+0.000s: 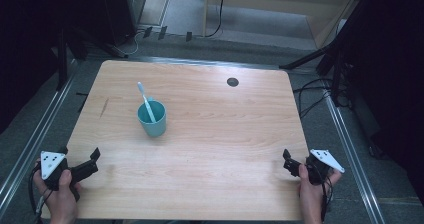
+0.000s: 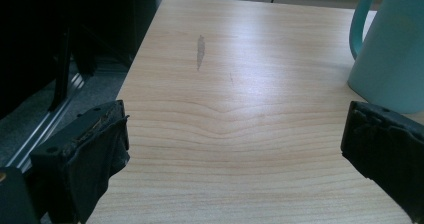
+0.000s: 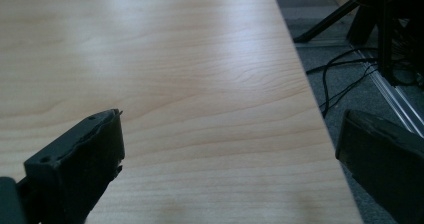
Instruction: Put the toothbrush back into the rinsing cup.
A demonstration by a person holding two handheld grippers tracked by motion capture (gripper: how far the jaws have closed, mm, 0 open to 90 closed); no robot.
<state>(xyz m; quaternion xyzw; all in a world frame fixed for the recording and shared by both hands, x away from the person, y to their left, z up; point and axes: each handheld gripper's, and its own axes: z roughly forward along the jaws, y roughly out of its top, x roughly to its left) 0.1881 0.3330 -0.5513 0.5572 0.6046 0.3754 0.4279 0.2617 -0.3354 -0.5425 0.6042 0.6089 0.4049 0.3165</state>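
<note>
One smooth blue cup (image 1: 152, 118) with a round rim stands on the pale wooden table (image 1: 220, 134), left of the middle. One white toothbrush (image 1: 145, 100) leans inside it. The left gripper (image 1: 89, 163) and right gripper (image 1: 289, 164) rest low at the near corners, well apart, both jaws wide, holding nothing.

Left gripper (image 1: 82, 160) low at left, jaws wide apart; right gripper (image 1: 295, 165) likewise — empty
</note>
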